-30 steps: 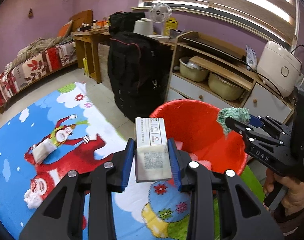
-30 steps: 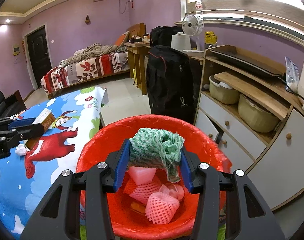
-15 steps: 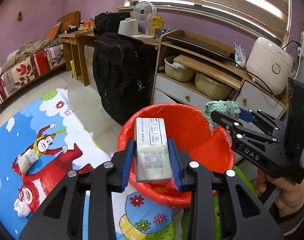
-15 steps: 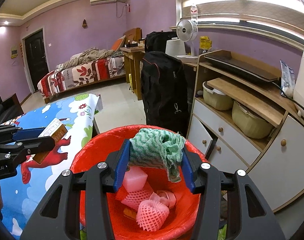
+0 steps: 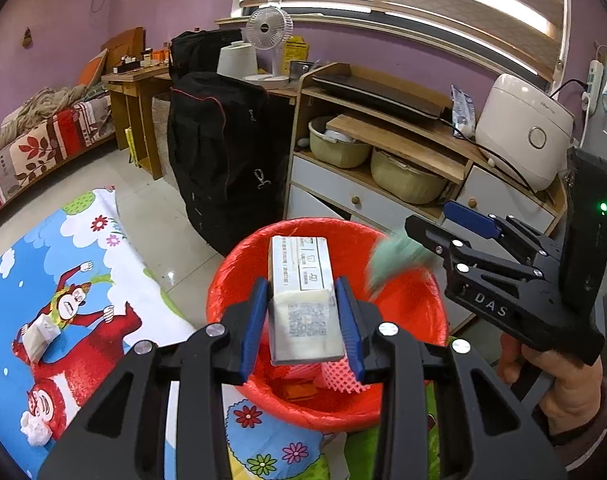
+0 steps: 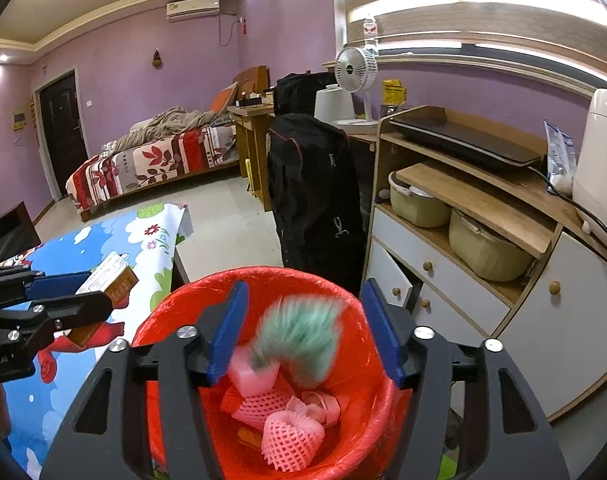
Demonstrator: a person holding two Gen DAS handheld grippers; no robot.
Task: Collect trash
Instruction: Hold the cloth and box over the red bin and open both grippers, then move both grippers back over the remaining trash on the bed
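Both tongs belong squarely above the red-lined trash bin (image 6: pixel 355 432): the right tongs (image 6: pixel 305 334) are spreading, their blurred green cloth (image 6: pixel 299 340) dropping free between the pads, while the left tongs (image 5: pixel 303 322), also easing apart, still pinch the printed white carton (image 5: pixel 301 300) over the rim.
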